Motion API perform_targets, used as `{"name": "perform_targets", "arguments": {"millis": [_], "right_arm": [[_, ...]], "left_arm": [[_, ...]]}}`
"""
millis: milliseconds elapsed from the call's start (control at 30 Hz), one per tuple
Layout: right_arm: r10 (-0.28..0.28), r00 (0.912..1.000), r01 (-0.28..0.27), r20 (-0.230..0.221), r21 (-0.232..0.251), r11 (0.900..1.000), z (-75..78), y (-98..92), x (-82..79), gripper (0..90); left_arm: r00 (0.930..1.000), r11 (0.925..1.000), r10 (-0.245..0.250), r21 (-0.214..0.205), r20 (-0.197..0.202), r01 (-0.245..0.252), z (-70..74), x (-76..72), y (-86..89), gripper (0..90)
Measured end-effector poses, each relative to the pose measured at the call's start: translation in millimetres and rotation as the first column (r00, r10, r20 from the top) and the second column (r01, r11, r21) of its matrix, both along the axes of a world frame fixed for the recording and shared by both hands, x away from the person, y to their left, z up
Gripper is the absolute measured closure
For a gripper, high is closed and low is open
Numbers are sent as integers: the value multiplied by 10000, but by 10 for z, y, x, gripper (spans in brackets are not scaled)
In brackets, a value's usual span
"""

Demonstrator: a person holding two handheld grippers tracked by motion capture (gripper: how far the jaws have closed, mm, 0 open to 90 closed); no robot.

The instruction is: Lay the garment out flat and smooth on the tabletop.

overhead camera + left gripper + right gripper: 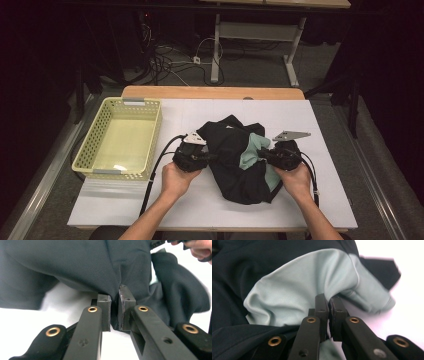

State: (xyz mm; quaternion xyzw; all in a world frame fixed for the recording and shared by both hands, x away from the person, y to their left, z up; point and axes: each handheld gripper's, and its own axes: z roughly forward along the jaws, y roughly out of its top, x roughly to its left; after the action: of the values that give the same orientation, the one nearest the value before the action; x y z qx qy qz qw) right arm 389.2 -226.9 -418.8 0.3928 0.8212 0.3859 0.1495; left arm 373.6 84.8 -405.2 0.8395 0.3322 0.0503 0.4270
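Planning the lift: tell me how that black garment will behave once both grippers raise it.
Probably floppy: the black garment lies crumpled and drapes from the left gripper. Likely light, since small pinches gather it. The pale lining in the right gripper looks smooth, perhaps slippery.

White table (210, 205) fills the centre of the high view, wood edge strip along its far side at upper centre. Pale yellow perforated basket (86, 145) sits on it at left of centre, hanging slightly past the table's left edge. Dark garment (235, 165) with a light green inner panel lies crumpled at centre right, well apart from the basket, partly lifted at both sides. Bare white surface along the bottom and the right. Grey floor (50, 190) around the table, cables (165, 62) on it at upper centre.
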Motion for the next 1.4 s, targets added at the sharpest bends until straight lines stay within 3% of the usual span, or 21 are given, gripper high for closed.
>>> {"name": "perform_targets", "arguments": {"millis": [100,200,267,333,400,467,567,700,800,933,1033,1200,1400], "right_arm": [[176,9996,-176,223,28,9998,99,78,-9,871],[287,9993,-289,260,68,9996,128,156,24,871],[293,9995,-292,151,-84,9995,86,210,65,870],[181,9998,-185,-84,-512,9985,-12,254,122,870],[57,9993,-87,-367,-812,9967,-125,259,173,870],[-60,9982,7,-602,-882,9961,-215,229,203,870],[-177,9971,108,-737,-923,9957,-270,178,208,870],[-331,9978,256,-582,-1262,9917,-271,132,207,870],[-721,9946,615,-750,-1346,9890,-309,60,245,870],[-855,9930,736,-819,-1382,9877,-341,29,259,870],[-838,9938,732,-736,-1362,9880,-334,26,258,870],[-996,9920,881,-773,-1400,9862,-347,-38,266,870],[-1003,9906,894,-929,-1151,9893,-349,-99,212,848]], "left_arm": [[9992,9997,218,124,348,-222,113,9,70,808],[9976,9985,522,165,460,-530,121,46,130,805],[9980,9972,609,432,174,-616,16,89,119,802],[9982,9937,582,968,-127,-567,-152,119,82,793],[9972,9903,661,1251,-359,-612,-323,125,63,759],[9957,9913,720,1147,-586,-650,-431,111,98,704],[9943,9900,894,1143,-583,-823,-466,71,189,625],[9911,9871,1262,1044,-413,-1213,-443,36,290,598],[9877,9839,1469,1107,-530,-1404,-497,68,306,594],[9870,9830,1483,1183,-613,-1403,-593,153,211,547],[9867,9877,1411,797,-812,-1347,-620,198,120,500],[9947,9958,866,349,-551,-848,-559,179,-80,472],[9975,9981,420,486,-572,-392,-538,189,-239,459]]}}
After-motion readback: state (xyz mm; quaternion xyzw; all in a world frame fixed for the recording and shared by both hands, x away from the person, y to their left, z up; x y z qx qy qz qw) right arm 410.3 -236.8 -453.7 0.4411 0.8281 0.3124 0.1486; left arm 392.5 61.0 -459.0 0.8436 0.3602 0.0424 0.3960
